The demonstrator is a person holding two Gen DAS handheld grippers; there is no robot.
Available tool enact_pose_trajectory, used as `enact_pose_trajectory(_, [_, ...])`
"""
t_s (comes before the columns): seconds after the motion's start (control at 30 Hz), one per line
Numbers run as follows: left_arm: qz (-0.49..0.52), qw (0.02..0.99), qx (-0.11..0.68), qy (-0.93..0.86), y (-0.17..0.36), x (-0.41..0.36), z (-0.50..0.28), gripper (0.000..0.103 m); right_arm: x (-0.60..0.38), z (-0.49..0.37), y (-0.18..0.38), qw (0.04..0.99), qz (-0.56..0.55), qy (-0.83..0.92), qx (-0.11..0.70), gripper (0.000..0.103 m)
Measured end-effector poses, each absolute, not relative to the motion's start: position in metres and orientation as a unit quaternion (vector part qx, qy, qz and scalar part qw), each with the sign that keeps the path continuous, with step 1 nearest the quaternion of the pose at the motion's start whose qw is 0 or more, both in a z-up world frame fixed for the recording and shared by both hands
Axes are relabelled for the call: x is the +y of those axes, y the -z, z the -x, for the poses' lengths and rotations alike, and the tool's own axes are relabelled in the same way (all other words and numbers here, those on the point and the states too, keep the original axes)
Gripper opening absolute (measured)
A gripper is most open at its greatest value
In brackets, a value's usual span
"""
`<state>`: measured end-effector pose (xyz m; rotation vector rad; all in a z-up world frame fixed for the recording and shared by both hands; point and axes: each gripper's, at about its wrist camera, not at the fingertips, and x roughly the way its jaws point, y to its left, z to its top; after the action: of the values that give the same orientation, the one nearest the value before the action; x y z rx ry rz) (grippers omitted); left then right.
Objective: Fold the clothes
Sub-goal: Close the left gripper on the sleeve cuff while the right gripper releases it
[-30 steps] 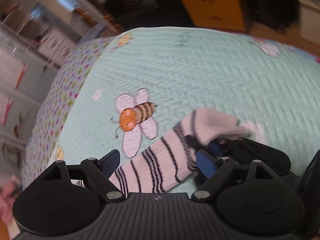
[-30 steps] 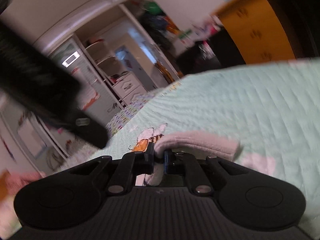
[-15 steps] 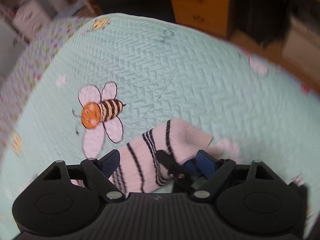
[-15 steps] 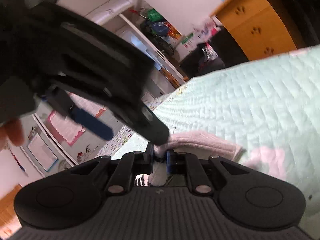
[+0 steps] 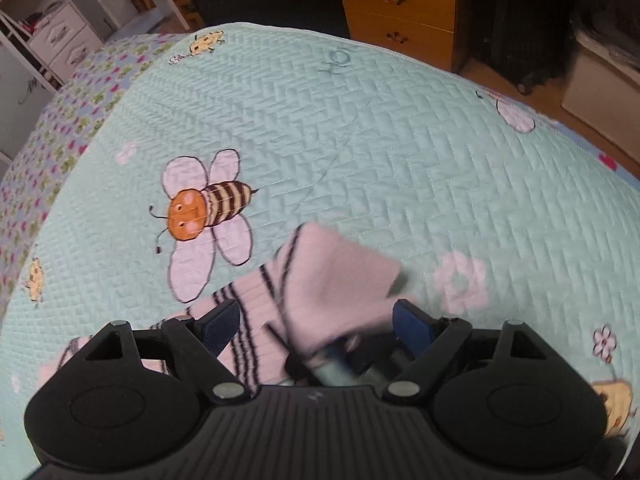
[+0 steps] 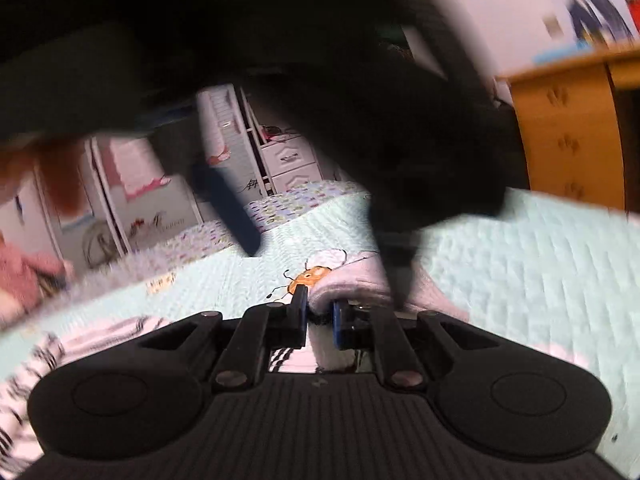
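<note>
Our right gripper (image 6: 319, 315) pinches the striped pink sock (image 5: 320, 292) on the quilt (image 5: 360, 140); our left gripper (image 5: 316, 320) hangs wide open over it

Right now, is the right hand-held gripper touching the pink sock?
Touching. In the right wrist view, the right hand-held gripper has both pads pinching a fold of the pink sock between them.
</note>
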<state>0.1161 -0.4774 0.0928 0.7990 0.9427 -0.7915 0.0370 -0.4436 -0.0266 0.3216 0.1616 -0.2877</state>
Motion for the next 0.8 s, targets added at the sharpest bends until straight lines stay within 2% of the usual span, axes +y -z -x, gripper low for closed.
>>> enact_pose_trajectory(0.3, [-0.353,0.731,0.497,0.305,-0.067,-0.476,-0.141,0.086,-0.417,-0.042,0.021,0.985,-0.054,0.146,0.072,0.014])
enact_pose_trajectory(0.4, [-0.328,0.75,0.497,0.289,-0.07,-0.462,-0.147,0.056,-0.405,-0.043,0.017,0.987,-0.022,0.147,0.067,0.012])
enact_pose_trajectory(0.5, [-0.286,0.765,0.496,0.296,-0.08,-0.448,-0.154,0.044,-0.406,-0.041,0.015,0.988,-0.025,0.143,0.062,0.009])
enact_pose_trajectory(0.57, [-0.265,0.775,0.489,0.301,-0.087,-0.441,-0.158,0.029,-0.407,-0.04,0.015,0.988,-0.03,0.138,0.058,0.008])
enact_pose_trajectory(0.6, [-0.258,0.78,0.483,0.302,-0.091,-0.438,-0.159,0.017,-0.408,-0.039,0.015,0.989,-0.03,0.136,0.055,0.007])
enact_pose_trajectory(0.63, [-0.25,0.788,0.474,0.304,-0.095,-0.435,-0.16,0.013,-0.408,-0.038,0.014,0.99,-0.031,0.125,0.051,0.013])
enact_pose_trajectory(0.67, [-0.246,0.799,0.462,0.298,-0.101,-0.433,-0.161,0.012,-0.407,-0.036,0.014,0.993,-0.033,0.108,0.045,0.031])
enact_pose_trajectory(0.7, [-0.245,0.81,0.448,0.288,-0.107,-0.43,-0.163,0.012,-0.406,-0.034,0.013,0.995,-0.034,0.09,0.04,0.04])
enact_pose_trajectory(0.77, [-0.234,0.831,0.429,0.265,-0.119,-0.419,-0.174,0.012,-0.405,-0.028,0.012,0.996,-0.042,0.073,0.013,0.081])
enact_pose_trajectory(0.8, [-0.223,0.837,0.429,0.255,-0.123,-0.412,-0.182,0.012,-0.407,-0.022,0.011,0.997,-0.052,0.063,-0.008,0.083])
